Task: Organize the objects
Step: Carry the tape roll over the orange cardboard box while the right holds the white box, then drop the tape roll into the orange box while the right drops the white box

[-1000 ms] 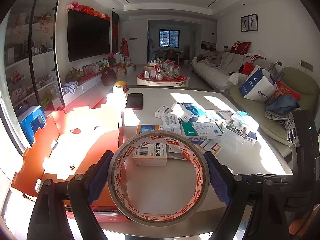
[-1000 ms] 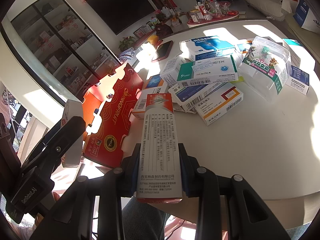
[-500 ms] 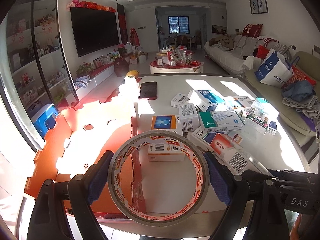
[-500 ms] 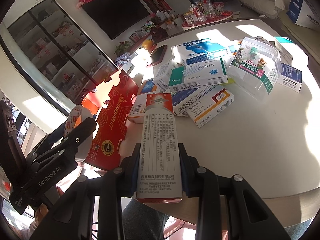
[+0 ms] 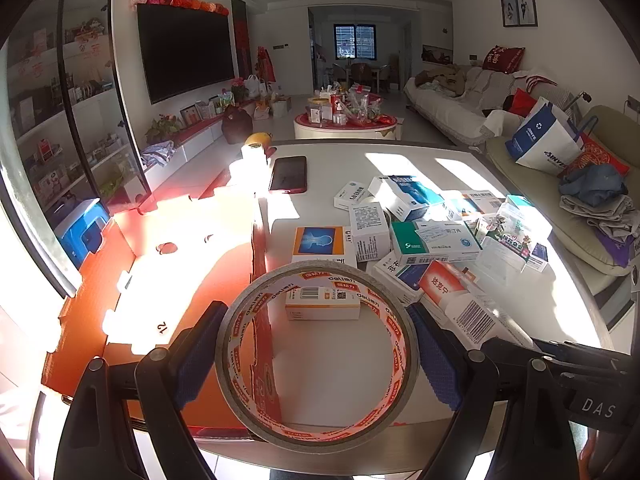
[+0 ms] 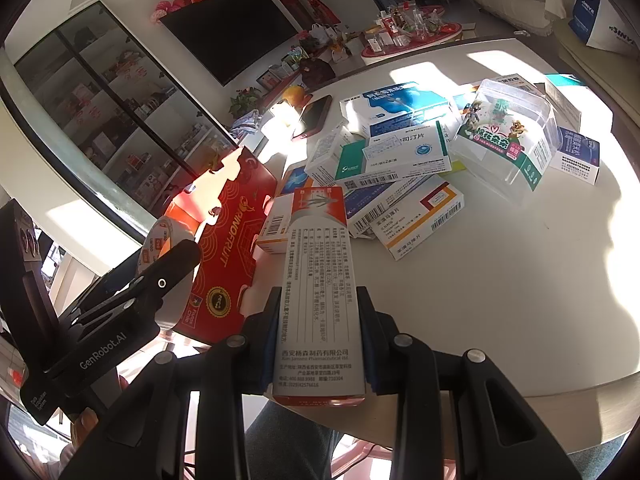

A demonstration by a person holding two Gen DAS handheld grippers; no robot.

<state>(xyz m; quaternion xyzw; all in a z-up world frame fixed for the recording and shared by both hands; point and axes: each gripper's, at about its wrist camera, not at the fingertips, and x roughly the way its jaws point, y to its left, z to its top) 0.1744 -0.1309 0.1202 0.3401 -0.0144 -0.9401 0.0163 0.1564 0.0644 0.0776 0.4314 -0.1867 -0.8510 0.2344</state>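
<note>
Left wrist view is showing the left gripper (image 5: 316, 344) holding a tape roll (image 5: 316, 428) in wide jaws above the tabletop (image 5: 516, 184) edge, while the right gripper (image 6: 318, 336) is clamping a long box (image 6: 318, 292), both probably needing placing in the red box (image 5: 192, 280).

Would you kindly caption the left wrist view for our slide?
Left gripper clamps a roll of tape above the red carton beside scattered medicine boxes.
</note>
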